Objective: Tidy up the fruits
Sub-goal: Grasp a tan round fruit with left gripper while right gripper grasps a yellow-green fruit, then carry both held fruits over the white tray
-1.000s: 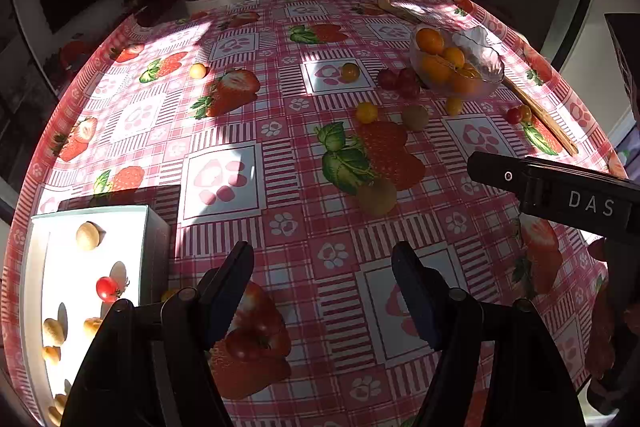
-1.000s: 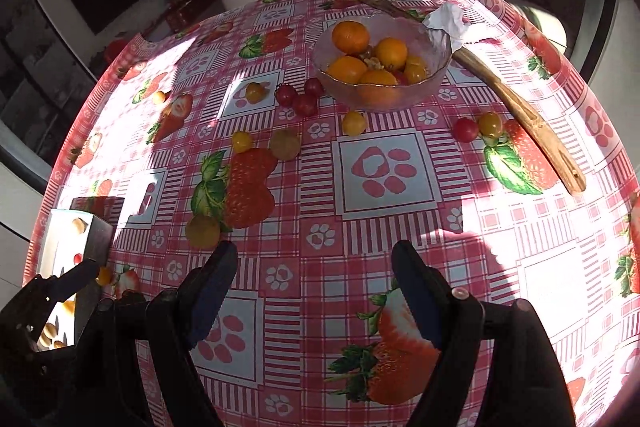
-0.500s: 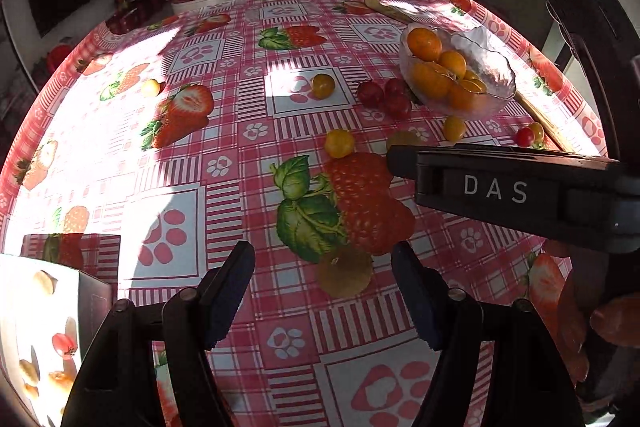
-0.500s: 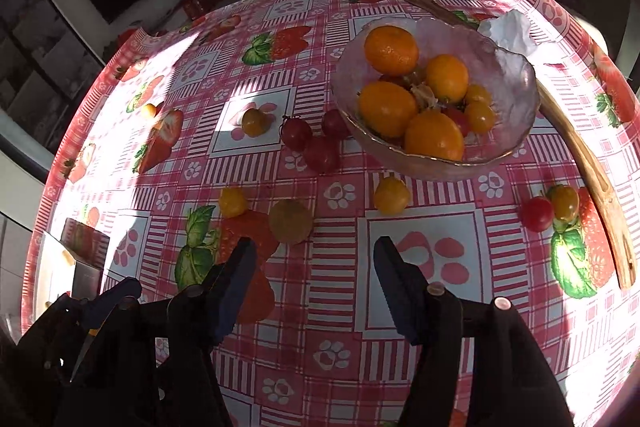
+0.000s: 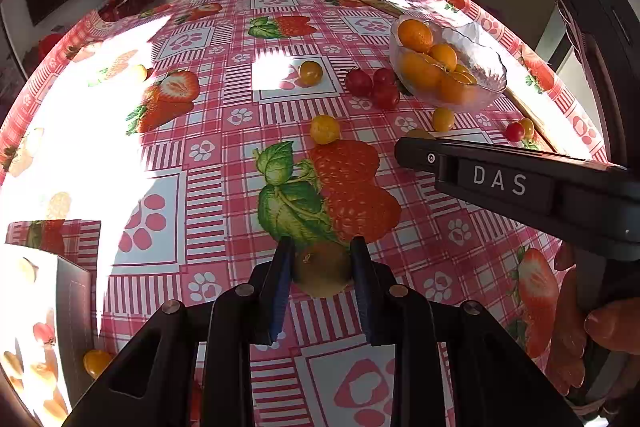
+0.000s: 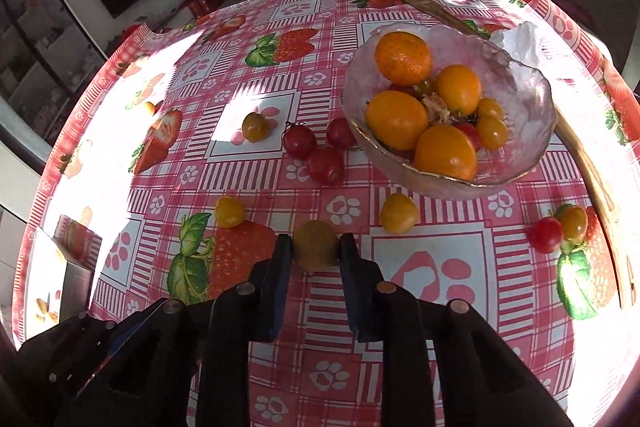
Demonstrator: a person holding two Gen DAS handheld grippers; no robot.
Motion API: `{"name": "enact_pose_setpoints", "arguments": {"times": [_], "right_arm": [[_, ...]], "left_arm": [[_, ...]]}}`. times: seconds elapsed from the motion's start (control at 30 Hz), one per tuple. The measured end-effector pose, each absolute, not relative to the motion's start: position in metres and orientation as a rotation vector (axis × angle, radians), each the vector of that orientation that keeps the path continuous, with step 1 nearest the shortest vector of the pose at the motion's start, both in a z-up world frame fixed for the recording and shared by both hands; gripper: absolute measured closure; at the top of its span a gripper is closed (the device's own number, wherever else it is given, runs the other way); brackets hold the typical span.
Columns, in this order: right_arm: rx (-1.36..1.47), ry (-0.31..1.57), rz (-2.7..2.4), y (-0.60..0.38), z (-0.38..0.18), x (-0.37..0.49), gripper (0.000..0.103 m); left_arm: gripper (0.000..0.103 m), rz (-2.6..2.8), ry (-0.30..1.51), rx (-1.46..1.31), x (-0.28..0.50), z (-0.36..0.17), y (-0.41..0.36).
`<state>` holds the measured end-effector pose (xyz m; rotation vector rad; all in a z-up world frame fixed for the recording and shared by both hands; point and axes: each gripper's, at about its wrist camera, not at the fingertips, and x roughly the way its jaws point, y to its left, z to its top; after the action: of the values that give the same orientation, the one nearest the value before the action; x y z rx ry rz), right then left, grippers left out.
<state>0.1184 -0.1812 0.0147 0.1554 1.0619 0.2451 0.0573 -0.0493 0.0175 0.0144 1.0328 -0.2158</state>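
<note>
While gripped, kiwi (image 5: 322, 269) looks brown-green.

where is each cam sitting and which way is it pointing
Left wrist: on the left gripper, looking along its fingers across the table at the kiwi they clamp; the right gripper's arm and a hand show on the right.
Right wrist: on the right gripper, facing the bowl, fingers around a brownish fruit; the left gripper's body shows at lower left.
Shared: bowl, red tomatoes, white box.
</note>
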Motion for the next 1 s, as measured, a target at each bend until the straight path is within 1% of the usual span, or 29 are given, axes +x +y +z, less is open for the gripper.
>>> {"name": "enact_pose_setpoints", "arguments": {"times": [0.3, 0.6, 1.0], "right_arm": [[0.202, 1.058, 0.268, -0.190, 0.025, 0.057, 0.077], [0.226, 1.051, 0.280, -0.183, 0.038, -0.010, 0.077], [0.183, 1.049, 0.308, -0.151, 0.056, -0.054, 0.077]], "left_arm": [[0.073, -0.231, 1.022, -0.031, 0.015, 0.033, -0.032], [0.073, -0.207, 1.012, -0.011, -0.036, 0.047, -0.017], [0.073, -0.185, 0.969, -0.033, -0.077, 0.064, 0.016]]}}
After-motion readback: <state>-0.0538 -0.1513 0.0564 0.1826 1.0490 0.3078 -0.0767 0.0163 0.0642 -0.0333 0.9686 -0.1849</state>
